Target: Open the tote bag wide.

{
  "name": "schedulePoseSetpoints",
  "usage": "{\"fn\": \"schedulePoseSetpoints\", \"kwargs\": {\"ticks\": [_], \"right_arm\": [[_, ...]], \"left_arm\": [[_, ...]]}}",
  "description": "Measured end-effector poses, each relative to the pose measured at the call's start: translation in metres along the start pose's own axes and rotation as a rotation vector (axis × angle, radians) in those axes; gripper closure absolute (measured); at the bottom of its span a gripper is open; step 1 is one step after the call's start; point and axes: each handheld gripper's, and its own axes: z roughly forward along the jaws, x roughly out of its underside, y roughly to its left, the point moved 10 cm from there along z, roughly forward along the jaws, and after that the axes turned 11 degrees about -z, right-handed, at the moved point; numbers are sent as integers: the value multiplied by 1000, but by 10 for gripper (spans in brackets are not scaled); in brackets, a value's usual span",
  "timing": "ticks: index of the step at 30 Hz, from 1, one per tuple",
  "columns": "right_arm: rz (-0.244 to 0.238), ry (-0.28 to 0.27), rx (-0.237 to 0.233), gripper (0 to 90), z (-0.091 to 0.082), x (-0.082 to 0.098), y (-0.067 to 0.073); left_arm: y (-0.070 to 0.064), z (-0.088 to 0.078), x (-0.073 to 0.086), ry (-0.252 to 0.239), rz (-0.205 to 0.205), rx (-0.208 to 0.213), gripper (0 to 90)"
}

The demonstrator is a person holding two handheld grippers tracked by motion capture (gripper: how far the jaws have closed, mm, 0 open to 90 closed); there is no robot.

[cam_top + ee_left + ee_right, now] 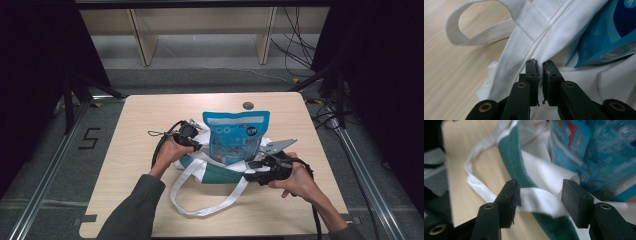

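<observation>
Tote bag (220,172): white cloth with a green band, lying near the middle of the worktop (135,150), mouth gaping toward the far edge. In your left gripper view, the white cloth (564,15) runs past a stitched seam to a handle.

Blue pouch (236,136): stands upright in the bag's mouth, its top well above the cloth. In your left gripper view its lower corner (604,35) sits inside the white lining; in your right gripper view its printed face (599,147) is blurred.

White handles: one long loop (200,200) trails from the bag toward your side of the worktop; another loop (461,32) lies flat on the wood beside the bag.

Left gripper (192,142): at the bag's left rim. Your jaws are pinched tight, with a thin fold of the white cloth caught between the pads (541,82).

Right gripper (260,170): at the bag's right rim, beside the pouch. Your jaws stand wide apart (539,200); a white strap crosses the gap between them and the green band lies behind, but the pads do not press on either.

Small dark round disc (248,105): on the worktop, beyond the pouch and apart from it.
</observation>
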Motion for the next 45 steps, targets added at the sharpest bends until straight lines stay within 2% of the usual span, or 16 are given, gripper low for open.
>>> {"fn": "schedulePoseSetpoints", "kwargs": {"ticks": [2, 3, 6, 11, 15, 18, 21, 24, 27, 29, 32, 35, 37, 39, 41, 45], "right_arm": [[2, 52, 12, 537, 8, 6, 2], [-42, 78, 21, 593, 12, 10, -1], [-58, 123, 37, 788, 19, 21, -1], [-77, 135, -6, 859, 19, 34, -3], [-67, 157, -15, 863, 25, 47, 6], [-60, 152, -13, 863, 26, 48, 3], [-44, 165, -1, 862, 28, 49, 4], [-23, 121, 20, 845, 27, 47, -1], [5, 81, -12, 769, 18, 39, 3], [8, 57, 26, 672, 7, 30, -1], [23, 21, 49, 655, -2, 23, -5], [14, -20, 120, 635, -15, 17, -19], [53, -35, 147, 631, -22, 16, -25], [26, -42, 174, 631, -25, 17, -31], [63, -28, 190, 614, -25, 21, -34], [55, -10, 212, 584, -25, 29, -43]], "left_arm": [[1, 0, -1, -4, -12, 7, 827], [3, 0, -2, -11, -7, 7, 828], [5, 1, -3, -14, -4, 4, 833], [9, 3, -8, -22, -18, -31, 852], [23, 9, -16, -54, -87, -44, 859], [25, 15, -18, -44, -70, -73, 859], [24, 14, -18, -35, -72, -57, 854], [21, 6, -16, -54, -69, -57, 802], [15, -1, -11, -58, -37, -48, 710], [9, -7, -9, -87, -48, -30, 616], [0, -18, -11, -141, -73, -4, 546], [-3, -30, -10, -161, -93, 18, 508], [-3, -37, -9, -184, -92, 16, 504], [-3, -44, -7, -192, -103, 25, 502], [-5, -47, -4, -198, -112, 35, 491], [-12, -54, 1, -229, -120, 55, 461]]}}
